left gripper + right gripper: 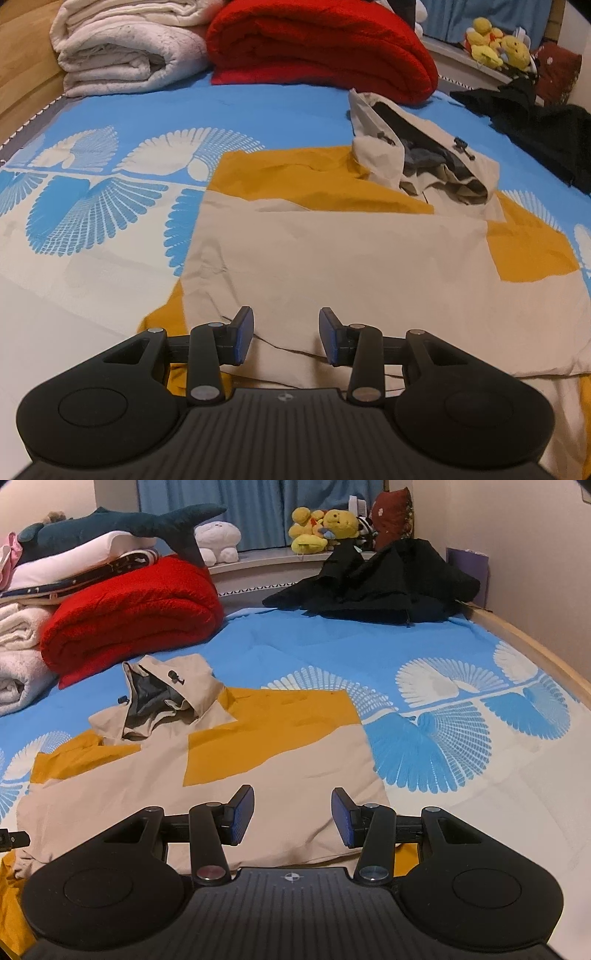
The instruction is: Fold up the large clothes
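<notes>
**Beige-and-mustard jacket lies flat on the bed, both grippers above its hem**

The hooded jacket (332, 251) lies spread on the blue bedsheet (155, 110) with white fan prints, its hood (417, 158) bunched at the far end and its sleeves folded in across the body. The left gripper (286, 338) hangs over the near hem – its fingers (242, 339) stand spread with nothing between them, only cloth underneath. The right gripper (292, 819) is over the jacket's near right corner, its fingers (343, 823) likewise apart and empty. A thin dark drawcord (288, 349) trails across the fabric below the left gripper. Farther up the bed sit a folded red blanket (136, 613) and a rolled white blanket (122, 55) side by side – a crumpled black garment (380, 587) lies well apart near the wall. Yellow plush toys (325, 530) line the ledge beyond.
</notes>
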Tool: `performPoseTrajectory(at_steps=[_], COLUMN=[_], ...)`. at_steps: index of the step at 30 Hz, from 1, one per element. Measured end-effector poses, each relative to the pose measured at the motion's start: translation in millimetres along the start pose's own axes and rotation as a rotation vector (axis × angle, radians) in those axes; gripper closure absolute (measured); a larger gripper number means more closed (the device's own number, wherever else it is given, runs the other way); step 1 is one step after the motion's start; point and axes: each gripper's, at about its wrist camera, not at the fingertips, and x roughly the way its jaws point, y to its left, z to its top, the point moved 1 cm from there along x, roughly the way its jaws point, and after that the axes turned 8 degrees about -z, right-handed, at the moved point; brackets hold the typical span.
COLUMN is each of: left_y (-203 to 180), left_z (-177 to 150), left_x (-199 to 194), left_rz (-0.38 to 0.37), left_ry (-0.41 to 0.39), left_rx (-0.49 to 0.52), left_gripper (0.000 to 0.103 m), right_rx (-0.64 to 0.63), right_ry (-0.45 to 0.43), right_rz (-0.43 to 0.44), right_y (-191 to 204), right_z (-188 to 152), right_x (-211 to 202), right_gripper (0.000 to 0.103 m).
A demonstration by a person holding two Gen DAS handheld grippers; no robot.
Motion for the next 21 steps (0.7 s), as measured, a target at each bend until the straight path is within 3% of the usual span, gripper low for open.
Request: performPoseTrajectory(at_steps=[13,15,16,21], left_y=[-33,-37,-39,-37], left_z=[-1,2,5,29], left_x=[28,28,27,18], left_rz=[0.007,-0.005,-0.011,-0.051], left_ry=[-0.001,-0.024,-0.037,-0.115], left_rx=[0.081,0.126,0.160,0.214], left_gripper=[0.061,0.078,0.092,0.095], right_rx=[-0.047,-0.058,-0.064,-0.048], right_ry=[0.025,0.020,0.019,0.060], right_rz=[0.038,0.035,0.031,0.020], right_y=[-3,-4,-5,-15], right_z=[17,20,21,33], right_x=[17,20,21,33], right_gripper=[0.055,0.055,0.055,0.055])
